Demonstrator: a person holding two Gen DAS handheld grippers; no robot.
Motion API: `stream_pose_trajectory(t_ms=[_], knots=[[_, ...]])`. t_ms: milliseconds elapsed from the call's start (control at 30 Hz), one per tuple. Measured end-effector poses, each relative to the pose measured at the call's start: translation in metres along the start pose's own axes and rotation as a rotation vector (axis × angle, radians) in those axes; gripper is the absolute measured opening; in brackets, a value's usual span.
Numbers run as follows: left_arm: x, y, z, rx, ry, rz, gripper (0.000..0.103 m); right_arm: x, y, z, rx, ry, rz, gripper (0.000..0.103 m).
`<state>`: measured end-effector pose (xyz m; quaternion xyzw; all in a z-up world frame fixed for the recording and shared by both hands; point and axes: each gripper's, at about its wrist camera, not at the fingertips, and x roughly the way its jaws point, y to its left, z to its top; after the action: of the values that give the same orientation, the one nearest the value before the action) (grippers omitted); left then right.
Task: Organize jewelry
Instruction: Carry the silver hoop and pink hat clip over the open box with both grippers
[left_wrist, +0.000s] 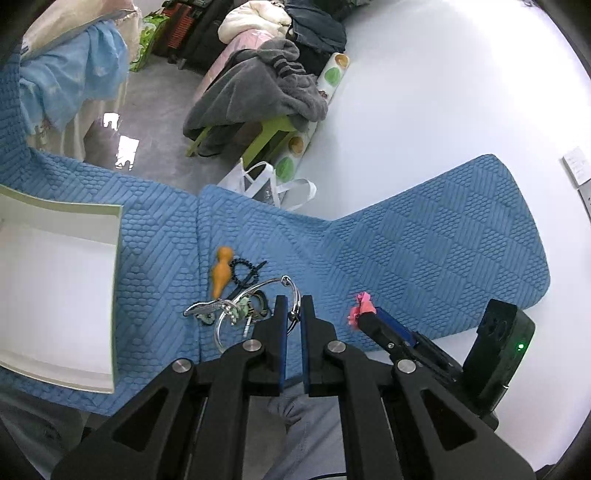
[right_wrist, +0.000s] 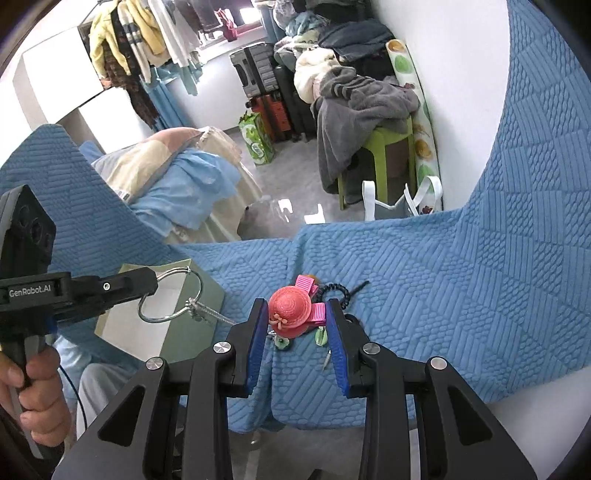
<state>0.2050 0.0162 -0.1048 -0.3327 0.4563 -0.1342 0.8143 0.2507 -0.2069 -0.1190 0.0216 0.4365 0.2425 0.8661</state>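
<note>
My left gripper (left_wrist: 294, 300) is shut on a silver bangle (left_wrist: 255, 288) with a dangling metal charm (left_wrist: 207, 308), lifted above the blue quilted cloth (left_wrist: 424, 251). It also shows in the right wrist view (right_wrist: 153, 286), with the bangle (right_wrist: 170, 295) over the box. My right gripper (right_wrist: 295, 314) is shut on a pink hat hair clip (right_wrist: 291, 304), which appears in the left wrist view (left_wrist: 361, 306). An orange figurine (left_wrist: 221, 267), a black beaded piece (left_wrist: 245, 269) and small green charms (right_wrist: 319, 336) lie on the cloth.
An open white box (left_wrist: 55, 291) with a green rim lies on the cloth at left; it shows in the right wrist view (right_wrist: 207, 291). Beyond the cloth edge are the floor, a green stool (right_wrist: 391, 147) under grey clothes, and a white bag (left_wrist: 266, 184).
</note>
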Motion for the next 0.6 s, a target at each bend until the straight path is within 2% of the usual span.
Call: stream_pose_trajectory(t_ms=[133,300,400,500,600], knots=[[0.009,0.012,-0.011,-0.011,0.029,0.016,0.006,0.024,-0.004,-0.013,0.004,0.038,-0.008,0.029],[0.016,0.027,-0.022,-0.055,0.057,0.016,0.006,0.08,-0.018,-0.039,-0.014,0.127,-0.043,0.029],[0.013,0.031,-0.021,-0.064,0.055,0.018,0.006,0.11,-0.036,-0.054,0.029,0.183,-0.046,0.029],[0.01,0.033,-0.018,-0.062,0.041,0.039,0.006,0.121,-0.047,-0.061,0.051,0.209,-0.069,0.029],[0.004,0.033,-0.014,-0.044,0.016,0.073,0.006,0.113,-0.048,-0.058,0.054,0.198,-0.077,0.029]])
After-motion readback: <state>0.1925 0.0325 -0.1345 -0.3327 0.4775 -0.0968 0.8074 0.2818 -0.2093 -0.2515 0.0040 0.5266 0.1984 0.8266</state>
